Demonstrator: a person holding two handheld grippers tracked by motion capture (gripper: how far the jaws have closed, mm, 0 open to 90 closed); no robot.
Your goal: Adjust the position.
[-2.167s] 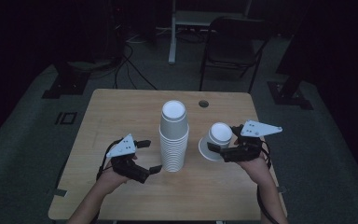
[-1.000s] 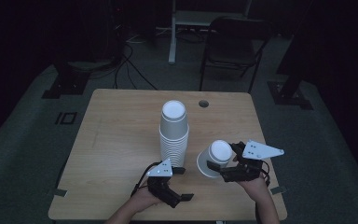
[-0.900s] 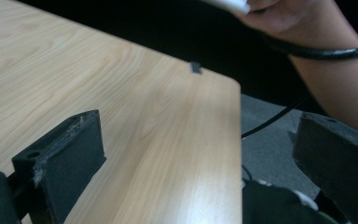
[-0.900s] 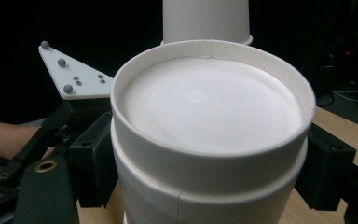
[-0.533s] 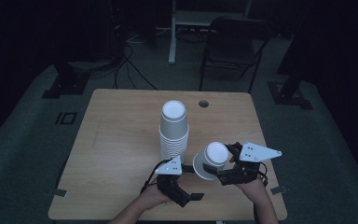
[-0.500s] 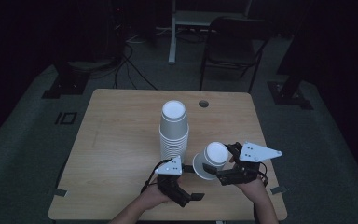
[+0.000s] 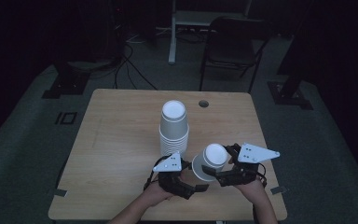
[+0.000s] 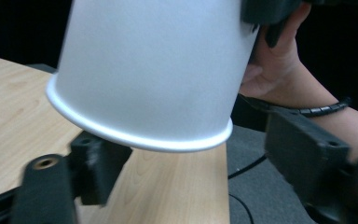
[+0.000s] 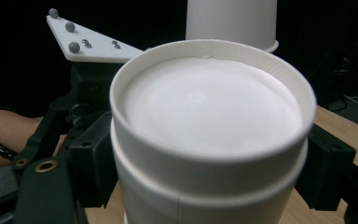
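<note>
- Cups [image 7: 209, 161], two nested and upside down, are clamped in the right gripper [image 7: 214, 173] near the desk's [image 7: 121, 140] near right corner, lifted off the wood, just beside the tall cup stack [image 7: 173, 128] at the desk's middle.
- Right gripper's jaws are pressed against the pair's upper wall, one on each side, as the right gripper view shows [image 9: 205, 140].
- Left gripper [image 7: 196, 187] sits below the rim [image 8: 140, 135]; its jaws have just been closing, with the rim between them but not yet pinched.
- Orientation: the pair's long axis tilts, closed bases pointing up and toward the far edge, open mouth down toward the near edge.
- Risk, as I judge it: closing on the thin rim could crush it, or pull both cups free instead of separating them.
- A sideways tug could knock the neighbouring stack over.
</note>
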